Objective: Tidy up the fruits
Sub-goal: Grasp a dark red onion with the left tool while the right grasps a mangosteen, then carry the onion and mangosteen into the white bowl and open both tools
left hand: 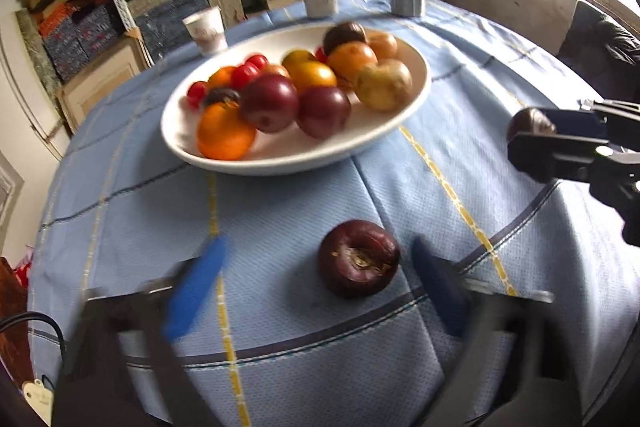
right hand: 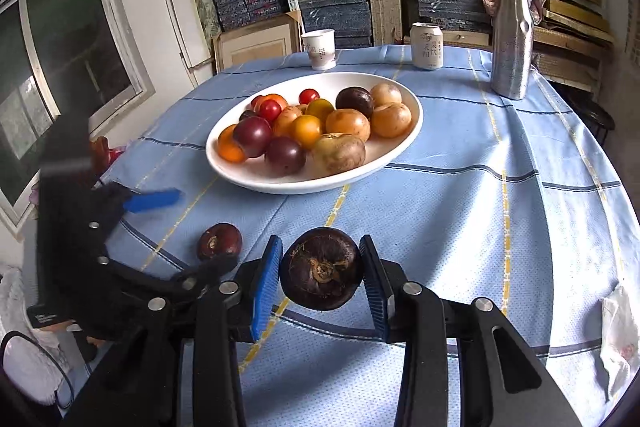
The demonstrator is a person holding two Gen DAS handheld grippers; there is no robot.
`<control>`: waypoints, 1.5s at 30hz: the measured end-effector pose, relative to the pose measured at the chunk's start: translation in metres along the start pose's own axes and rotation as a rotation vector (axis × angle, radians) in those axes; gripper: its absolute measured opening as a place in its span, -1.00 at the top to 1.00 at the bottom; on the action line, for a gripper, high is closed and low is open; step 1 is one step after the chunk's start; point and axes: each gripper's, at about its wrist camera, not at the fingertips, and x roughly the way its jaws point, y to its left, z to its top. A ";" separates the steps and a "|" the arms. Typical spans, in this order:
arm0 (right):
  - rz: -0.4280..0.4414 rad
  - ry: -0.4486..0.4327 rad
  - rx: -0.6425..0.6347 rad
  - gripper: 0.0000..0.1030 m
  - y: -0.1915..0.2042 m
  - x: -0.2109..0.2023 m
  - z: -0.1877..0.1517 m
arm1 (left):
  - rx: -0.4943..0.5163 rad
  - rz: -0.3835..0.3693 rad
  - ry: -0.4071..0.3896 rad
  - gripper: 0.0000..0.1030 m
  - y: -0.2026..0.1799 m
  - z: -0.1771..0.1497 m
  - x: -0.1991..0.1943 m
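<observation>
A white oval bowl (left hand: pixel 200 143) (right hand: pixel 224 167) holds several oranges, dark red plums, cherry tomatoes and tan fruits in the middle of the blue cloth. A dark red fruit (left hand: pixel 358 263) (right hand: pixel 219 241) lies on the cloth, between the open fingers of my left gripper (left hand: pixel 316 291), which touch nothing. My right gripper (right hand: pixel 320 283) is shut on a dark purple-brown fruit (right hand: pixel 322 275) held above the cloth in front of the bowl. In the left wrist view it shows at the right edge (left hand: pixel 536 135) with that fruit (left hand: pixel 530 123).
A paper cup (right hand: pixel 319 49), a can (right hand: pixel 427 45) and a tall metal bottle (right hand: pixel 512 39) stand behind the bowl at the table's far edge. Shelves of boxes rise behind. A white plastic bag (right hand: pixel 620 339) lies at the right table edge.
</observation>
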 end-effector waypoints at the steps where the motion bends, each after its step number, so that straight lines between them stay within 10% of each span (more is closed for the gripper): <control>1: 0.002 0.001 -0.002 0.22 0.001 0.001 -0.001 | -0.010 -0.027 0.028 0.00 0.001 0.000 0.005; 29: 0.009 -0.027 0.022 0.22 -0.009 -0.007 0.001 | -0.054 0.076 -0.087 0.19 0.006 -0.001 -0.022; 45: -0.014 -0.201 0.086 0.22 -0.011 -0.072 -0.037 | -0.218 0.116 -0.223 0.19 0.038 -0.050 -0.101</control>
